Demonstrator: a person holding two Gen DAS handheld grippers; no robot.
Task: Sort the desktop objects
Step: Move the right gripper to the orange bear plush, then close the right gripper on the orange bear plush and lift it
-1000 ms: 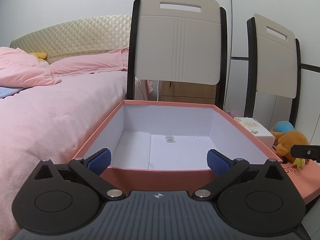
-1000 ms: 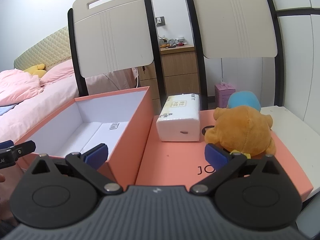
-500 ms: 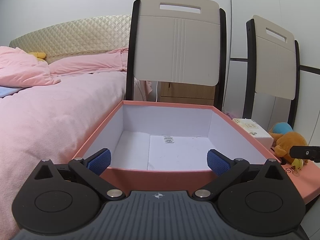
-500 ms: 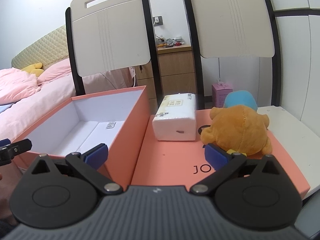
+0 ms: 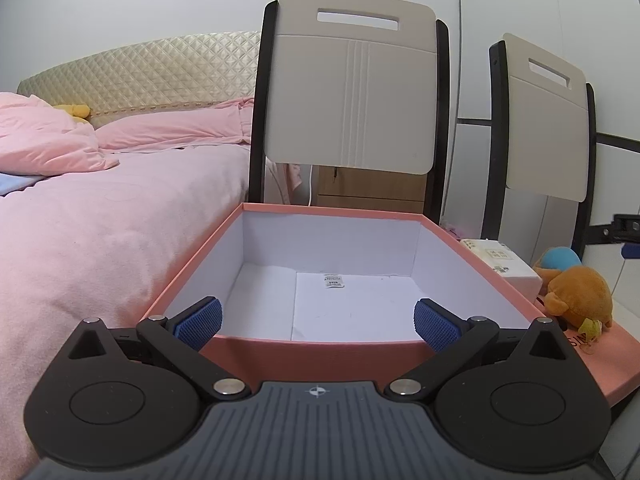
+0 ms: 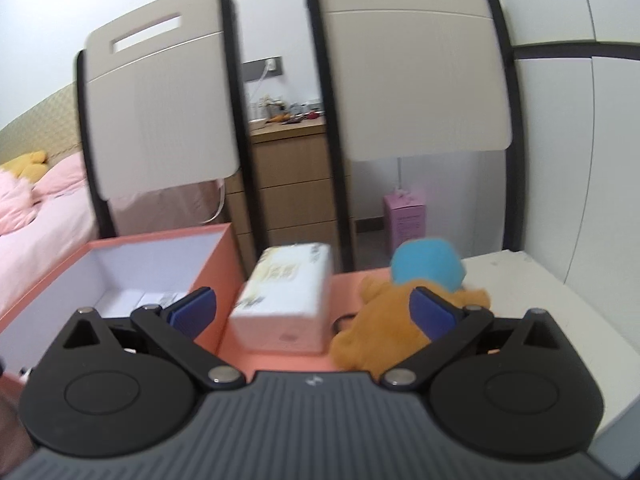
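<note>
Both grippers spread wide, nothing held. My left gripper (image 5: 318, 320) sits at the near wall of the open box (image 5: 320, 354), pointing straight into it; the inside looks bare apart from a small label on the floor. My right gripper (image 6: 312, 314) faces the things to sort: the tissue pack (image 6: 286, 300) lies dead ahead between the fingers but beyond them, and the orange plush toy (image 6: 384, 328) sits ahead to the right, partly behind the right fingertip (image 6: 434, 316). Both rest on the box lid (image 6: 284, 360). A blue plush part (image 6: 428, 264) shows just behind the orange one; I cannot tell whether it is the same toy.

Risks, as I judge them:
- The right view is blurred, so I read contact poorly. Closing now could catch the tissue pack by a corner and tip it.
- Right finger is close to the plush toy. A push forward may shove it toward the far lid edge, or pinch soft fabric together with the pack.
- The pack is soft wrap; a hard squeeze could crush it or let it slip.
- The box wall (image 6: 218, 280) stands just left of the pack, near the left finger. A carry across too low would hit that wall.

Around: two chairs (image 6: 160, 92) beyond the box, a wooden drawer unit (image 6: 296, 184) between them, a pink carton (image 6: 404, 218) on the floor, a bed (image 5: 100, 232) off to the left. None blocks the reach.
</note>
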